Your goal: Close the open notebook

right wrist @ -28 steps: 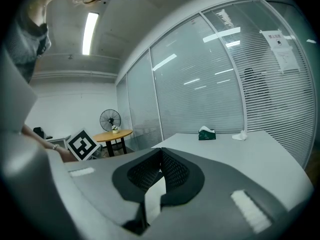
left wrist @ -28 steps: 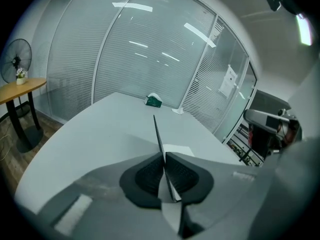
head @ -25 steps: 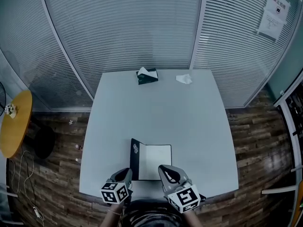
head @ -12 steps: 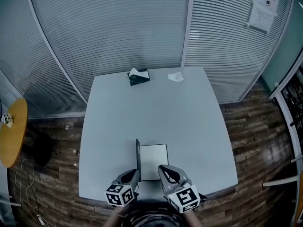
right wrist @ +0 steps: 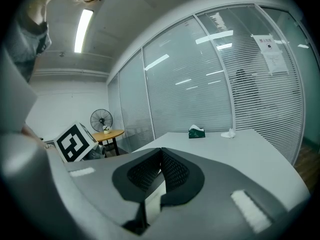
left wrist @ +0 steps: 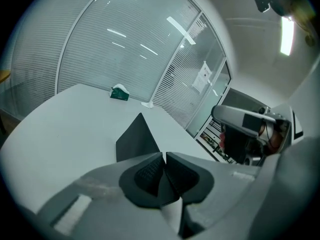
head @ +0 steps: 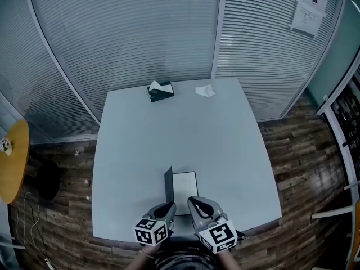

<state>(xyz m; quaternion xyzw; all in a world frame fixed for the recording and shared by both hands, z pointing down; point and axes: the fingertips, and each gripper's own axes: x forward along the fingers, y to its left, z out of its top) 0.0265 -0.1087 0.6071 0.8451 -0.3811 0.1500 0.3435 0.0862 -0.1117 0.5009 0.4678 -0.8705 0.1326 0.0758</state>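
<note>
The notebook lies near the front edge of the white table (head: 169, 134), its white page (head: 185, 187) flat and its black cover (head: 169, 185) standing nearly upright on the left. My left gripper (head: 166, 208) is at the cover's near bottom corner. In the left gripper view the cover (left wrist: 136, 139) rises just beyond the jaws (left wrist: 164, 156), a dark sheet is pinched between the pads, and the jaws are opening slightly. My right gripper (head: 194, 202) hovers shut over the page's near edge. In the right gripper view (right wrist: 161, 154) nothing is held.
A green tissue box (head: 161, 90) and a crumpled white tissue (head: 205, 90) sit at the table's far edge. Glass walls with blinds stand behind. A yellow round table (head: 8, 162) is at the left, and wooden floor surrounds the table.
The black cover has swung up from lying open at the left to nearly upright. My left gripper has moved right with it. The right gripper has stayed put.
</note>
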